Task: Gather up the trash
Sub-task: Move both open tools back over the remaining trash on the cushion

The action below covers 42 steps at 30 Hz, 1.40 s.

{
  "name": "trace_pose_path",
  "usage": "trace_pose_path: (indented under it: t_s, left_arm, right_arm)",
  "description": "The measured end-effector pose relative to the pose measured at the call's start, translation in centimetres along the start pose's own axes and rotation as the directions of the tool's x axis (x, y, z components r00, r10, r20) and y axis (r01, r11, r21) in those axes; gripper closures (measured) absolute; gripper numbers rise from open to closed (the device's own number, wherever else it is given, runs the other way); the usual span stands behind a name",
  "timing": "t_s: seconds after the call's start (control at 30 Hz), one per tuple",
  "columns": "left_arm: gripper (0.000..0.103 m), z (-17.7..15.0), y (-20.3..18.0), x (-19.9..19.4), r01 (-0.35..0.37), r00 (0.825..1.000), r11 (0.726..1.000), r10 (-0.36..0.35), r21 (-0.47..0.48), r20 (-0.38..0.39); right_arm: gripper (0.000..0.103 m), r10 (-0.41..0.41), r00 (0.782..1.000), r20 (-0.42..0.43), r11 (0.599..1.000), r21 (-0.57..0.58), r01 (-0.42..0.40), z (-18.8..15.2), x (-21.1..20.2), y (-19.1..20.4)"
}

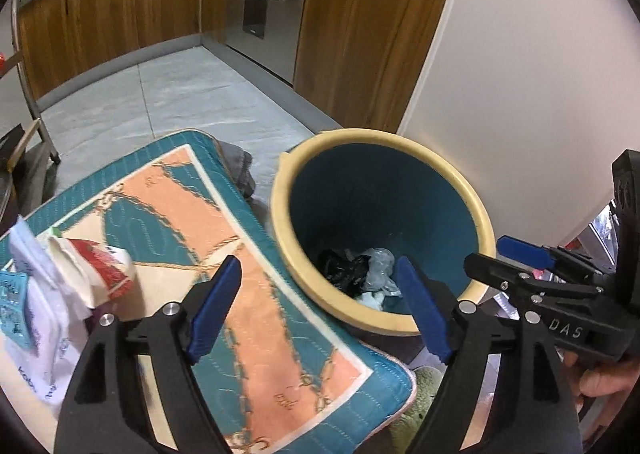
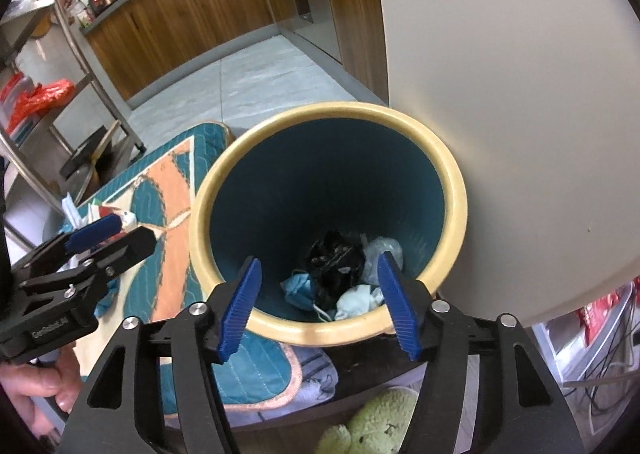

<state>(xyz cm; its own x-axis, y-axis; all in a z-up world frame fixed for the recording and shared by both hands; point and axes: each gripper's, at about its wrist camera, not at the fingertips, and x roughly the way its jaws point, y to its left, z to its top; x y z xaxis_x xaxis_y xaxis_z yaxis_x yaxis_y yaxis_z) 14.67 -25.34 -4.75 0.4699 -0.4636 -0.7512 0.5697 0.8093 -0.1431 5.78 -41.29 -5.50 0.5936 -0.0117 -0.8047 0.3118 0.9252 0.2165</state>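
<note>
Kitchen floor, patterned mat [image 1: 256, 294] | bin [image 2: 456, 190] already holds black, clear and blue scraps [image 2: 340, 274] | left gripper [image 1: 312, 314] and right gripper [image 2: 316, 302] jaws released, empty | wrappers and carton [image 1: 80, 278] remain on mat, uncollected

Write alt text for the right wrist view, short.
The right gripper hangs with open, empty blue jaws over a teal bin with a cream rim holding crumpled trash. At left, the left gripper sits above a patterned mat; a green plush toy lies below.
</note>
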Motion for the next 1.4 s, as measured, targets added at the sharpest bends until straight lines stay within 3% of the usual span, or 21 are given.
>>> trace_pose_path:
  t_s: [0.13,0.33,0.83,1.03,1.23,1.4]
  left_arm:
    - [0.018,-0.2,1.0,-1.0,-0.02,1.0,1.0,0.021,-0.006,0.012]
    - [0.013,-1.0,3.1,-2.8,-0.066,0.997,0.997,0.067,-0.027,0.027]
    - [0.009,-2.7,10.1,-6.5,-0.168,0.983,0.975,0.177,-0.142,0.047]
    - [0.009,-3.8,13.5,-8.0,-0.244,0.967,0.955,0.252,-0.17,0.031]
    - [0.008,-5.2,17.9,-9.1,-0.314,0.946,0.917,0.324,-0.246,0.0]
    - [0.008,-5.9,21.3,-9.4,-0.324,0.943,0.888,0.332,-0.327,-0.035]
  right_arm:
    - [0.03,0.004,1.0,0.01,1.0,-0.001,-0.004,0.1,-0.2,0.5]
    - [0.025,0.031,0.999,0.027,0.999,-0.015,-0.03,0.4,-0.5,2.1]
    - [0.025,0.111,0.994,0.013,0.99,-0.092,-0.109,0.6,-0.1,7.8]
    - [0.025,0.149,0.989,0.002,0.981,-0.126,-0.147,0.5,-0.2,10.3]
    - [0.025,0.176,0.984,-0.012,0.971,-0.159,-0.176,0.3,-0.2,12.5]
    - [0.025,0.194,0.981,-0.018,0.966,-0.173,-0.194,0.2,-0.3,13.9]
